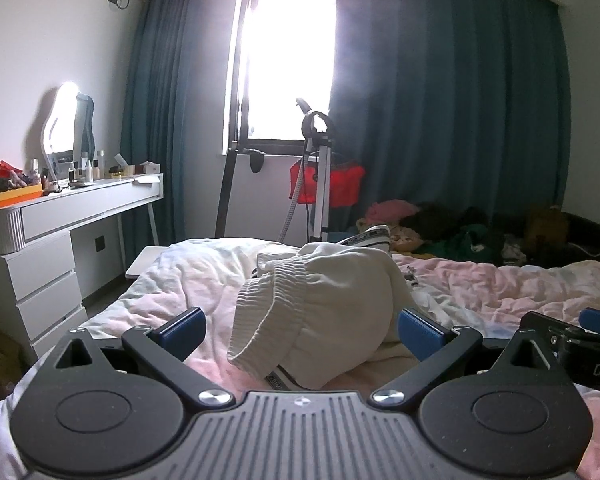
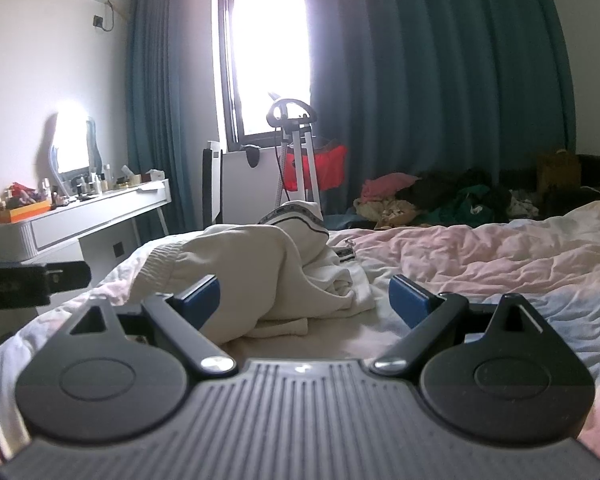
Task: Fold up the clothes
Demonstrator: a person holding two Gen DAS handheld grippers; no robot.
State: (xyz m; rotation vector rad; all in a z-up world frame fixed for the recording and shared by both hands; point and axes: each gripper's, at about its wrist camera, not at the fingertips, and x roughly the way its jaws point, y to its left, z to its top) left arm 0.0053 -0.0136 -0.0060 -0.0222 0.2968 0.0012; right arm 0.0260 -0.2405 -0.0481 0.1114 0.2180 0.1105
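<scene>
A crumpled cream-white garment (image 1: pixel 324 304) with ribbed cuffs and a striped band lies bunched on the pink-and-white bedcover (image 1: pixel 520 288). My left gripper (image 1: pixel 302 330) is open, its blue pads on either side of the garment's near end, holding nothing. In the right wrist view the same garment (image 2: pixel 260 272) lies ahead and left on the bedcover (image 2: pixel 480 256). My right gripper (image 2: pixel 304 298) is open and empty, just in front of the garment. The right gripper's tip shows at the right edge of the left wrist view (image 1: pixel 580 336).
A white dressing table (image 1: pixel 60 216) with bottles and a mirror stands at the left. A garment steamer stand (image 1: pixel 320 176) with a red bag is by the window. A pile of mixed clothes (image 1: pixel 460 232) lies at the far side, before teal curtains.
</scene>
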